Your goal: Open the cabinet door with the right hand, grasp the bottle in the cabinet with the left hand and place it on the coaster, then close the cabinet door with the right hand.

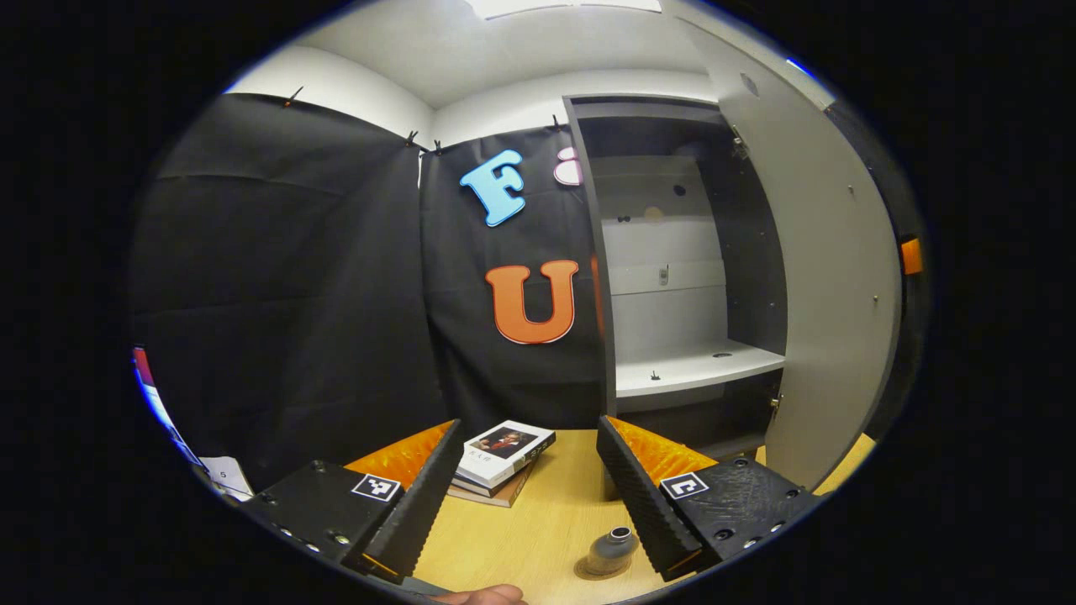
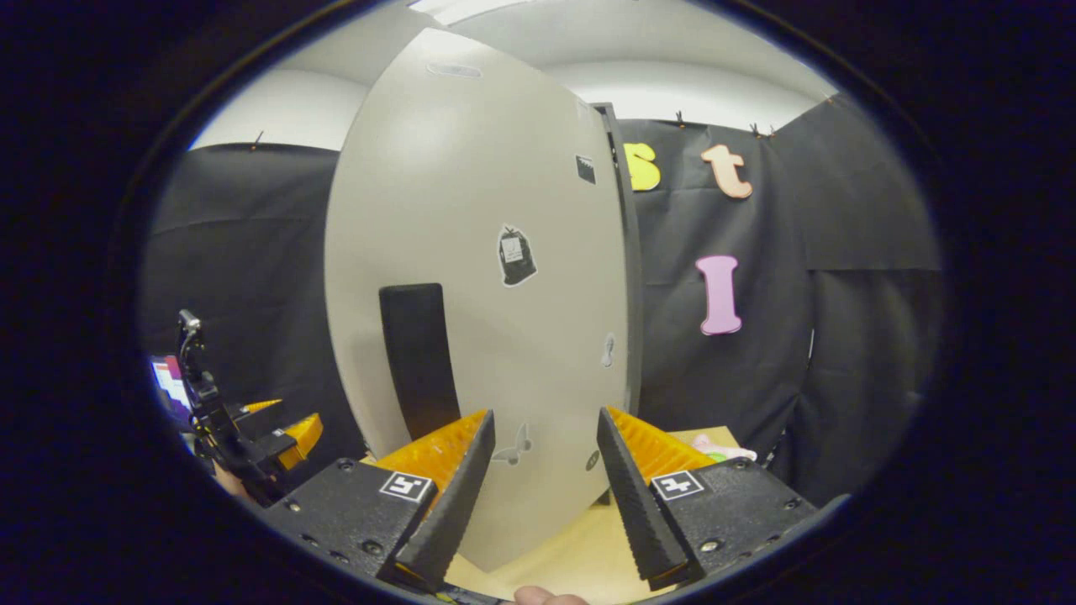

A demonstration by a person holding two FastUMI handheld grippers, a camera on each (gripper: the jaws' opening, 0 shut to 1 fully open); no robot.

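A small grey bottle (image 1: pixel 611 550) stands upright on a brown coaster (image 1: pixel 588 571) on the wooden table, low in the left gripper view, close beside my right-hand finger. My left gripper (image 1: pixel 530 433) is open above and behind it, holding nothing. The cabinet (image 1: pixel 672 252) stands open, its shelf (image 1: pixel 689 370) bare, with the door (image 1: pixel 815 277) swung out to the right. In the right gripper view the door's pale outer face (image 2: pixel 479 252) with a black handle pad (image 2: pixel 418 361) stands close ahead. My right gripper (image 2: pixel 545 416) is open in front of it, apart from the pad.
Two stacked books (image 1: pixel 502 458) lie on the table (image 1: pixel 538 521) left of the cabinet. The other gripper (image 2: pixel 252 437) and a screen (image 2: pixel 168 378) show at the far left of the right gripper view. Small pink and green objects (image 2: pixel 714 449) lie right of the door.
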